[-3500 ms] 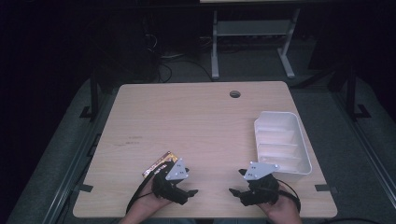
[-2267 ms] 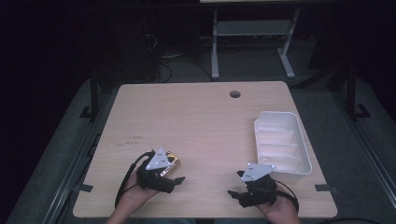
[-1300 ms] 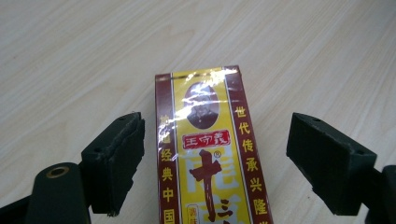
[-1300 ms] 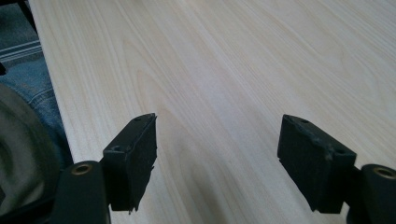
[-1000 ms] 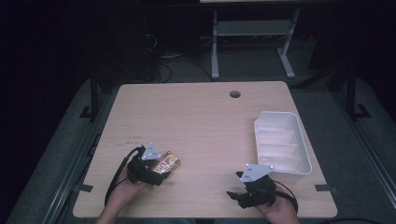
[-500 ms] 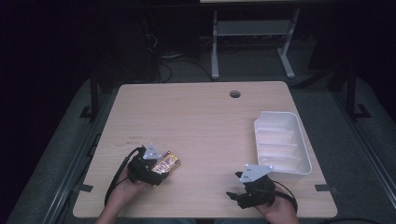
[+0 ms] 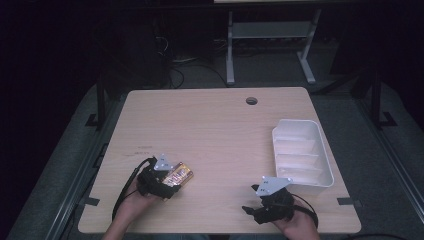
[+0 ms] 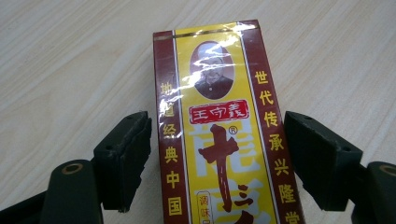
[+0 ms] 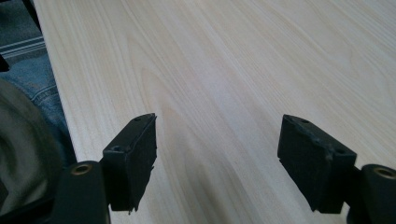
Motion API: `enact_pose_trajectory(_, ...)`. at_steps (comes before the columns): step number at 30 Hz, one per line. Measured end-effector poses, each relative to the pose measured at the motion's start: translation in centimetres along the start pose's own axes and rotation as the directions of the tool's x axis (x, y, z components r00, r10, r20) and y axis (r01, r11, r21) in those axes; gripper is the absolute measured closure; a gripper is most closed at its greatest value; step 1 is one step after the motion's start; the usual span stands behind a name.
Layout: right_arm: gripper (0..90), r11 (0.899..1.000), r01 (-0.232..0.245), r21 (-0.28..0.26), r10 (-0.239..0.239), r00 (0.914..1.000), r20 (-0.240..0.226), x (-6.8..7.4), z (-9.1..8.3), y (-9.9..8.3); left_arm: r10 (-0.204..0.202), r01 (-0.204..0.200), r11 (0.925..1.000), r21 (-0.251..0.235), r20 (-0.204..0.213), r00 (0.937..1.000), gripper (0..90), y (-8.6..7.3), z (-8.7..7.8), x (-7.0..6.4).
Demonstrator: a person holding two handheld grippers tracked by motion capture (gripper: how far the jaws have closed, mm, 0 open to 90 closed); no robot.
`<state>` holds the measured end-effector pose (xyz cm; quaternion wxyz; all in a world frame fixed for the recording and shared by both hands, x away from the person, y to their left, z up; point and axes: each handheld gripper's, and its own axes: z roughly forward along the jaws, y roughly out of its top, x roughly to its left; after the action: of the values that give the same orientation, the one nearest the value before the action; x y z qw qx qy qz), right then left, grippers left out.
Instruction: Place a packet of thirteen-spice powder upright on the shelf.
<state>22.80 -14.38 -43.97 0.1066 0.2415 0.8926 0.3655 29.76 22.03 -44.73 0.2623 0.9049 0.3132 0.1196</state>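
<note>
A red and yellow box (image 8: 217, 126) with Chinese print lies flat on the wooden table (image 7: 215, 135), near the front left. My left gripper (image 8: 219, 161) is open, one jaw on each side of the box with a small gap at both. In the high view this left gripper (image 7: 167, 181) points right along the box (image 7: 182, 173). My right gripper (image 9: 217, 158) is open over bare wood with nothing between its jaws. It sits low near the front edge in the high view, right gripper (image 7: 252, 210), far from the box.
A white ribbed tray (image 7: 324, 165) stands at the right side of the table, just behind the right hand. A cable hole (image 7: 251, 101) is at the back edge. The table's edge and a leg in jeans (image 9: 44, 93) show on the left of the right gripper view.
The left gripper swung from over the box to its left side and now straddles its near end. The box has turned slightly. The right gripper has hardly moved.
</note>
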Motion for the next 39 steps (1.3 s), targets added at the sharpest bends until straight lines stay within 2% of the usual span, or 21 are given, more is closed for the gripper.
enact_pose_trajectory(2,27.5,1.0,0.002,0.0,-0.002,1.0,0.0,0.01,0.01,0.02,0.005,-0.005,1.0,0.001,0.011,0.9999,27.5,0.0,-0.01,-0.02)
enact_pose_trajectory(6,27.6,1.0,0.001,0.002,-0.001,1.0,-0.001,0.04,0.06,0.03,0.01,-0.01,0.9999,0.007,0.006,0.9999,28.2,0.01,0.1,-0.1)
enact_pose_trajectory(19,27.6,1.0,0.01,0.011,-0.01,0.9999,-0.006,0.16,0.29,0.12,-0.011,0.011,0.9999,0.009,0.024,0.9996,30.4,-0.01,0.21,0.13)
enact_pose_trajectory(26,28.1,1.0,-0.001,0.003,0.001,0.9999,-0.012,0.24,0.27,0.29,-0.009,0.009,0.9998,0.015,-0.003,1.0,31.4,0.18,0.15,0.17)
enact_pose_trajectory(29,27.8,1.0,-0.01,0.004,0.01,0.9998,-0.015,0.21,0.27,0.33,-0.02,0.02,0.9997,0.012,0.0,0.9998,31.6,0.13,0.14,0.29)
enact_pose_trajectory(33,27.7,1.0,-0.029,0.0,0.029,0.9994,-0.016,0.0,0.31,0.38,-0.022,0.022,0.9997,-0.003,-0.008,0.9997,31.8,0.19,-0.13,0.26)
enact_pose_trajectory(39,30.4,0.998,-0.051,-0.023,0.05,0.9986,-0.019,-0.17,0.03,0.54,-0.025,0.025,0.9986,-0.048,0.008,0.9997,32.1,0.44,-0.61,-0.17)
